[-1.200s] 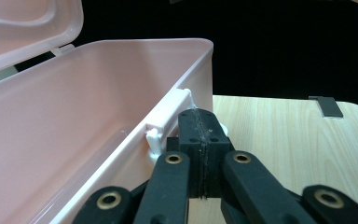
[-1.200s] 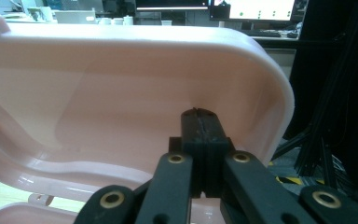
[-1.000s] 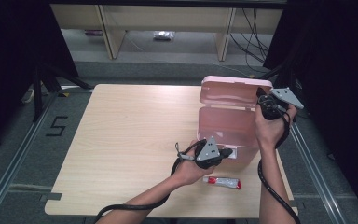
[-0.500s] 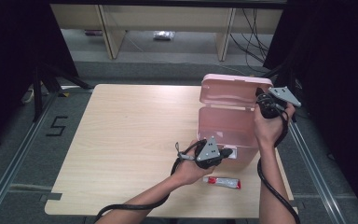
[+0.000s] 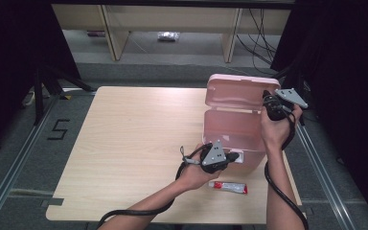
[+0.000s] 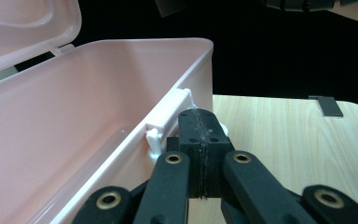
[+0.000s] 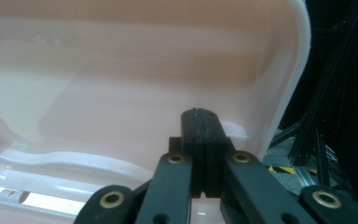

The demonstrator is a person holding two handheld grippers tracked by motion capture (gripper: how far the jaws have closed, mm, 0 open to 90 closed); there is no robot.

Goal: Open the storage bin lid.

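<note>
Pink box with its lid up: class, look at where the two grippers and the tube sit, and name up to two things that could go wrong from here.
1. The right gripper, jaws shut, sits against the raised lid; a push could swing it down toward the left gripper, which is at the latch on the front wall of the pink box.
2. The box is near the table edge, and the tube lies near the front edge; a nudge might send either off.

A small red-and-white tube (image 5: 228,187) lies on the wooden table (image 5: 124,143) near its front edge. Beyond the table, pale shelving (image 5: 110,28) stands on the grey floor, with what may be a small packet (image 5: 168,36) beneath it.
</note>
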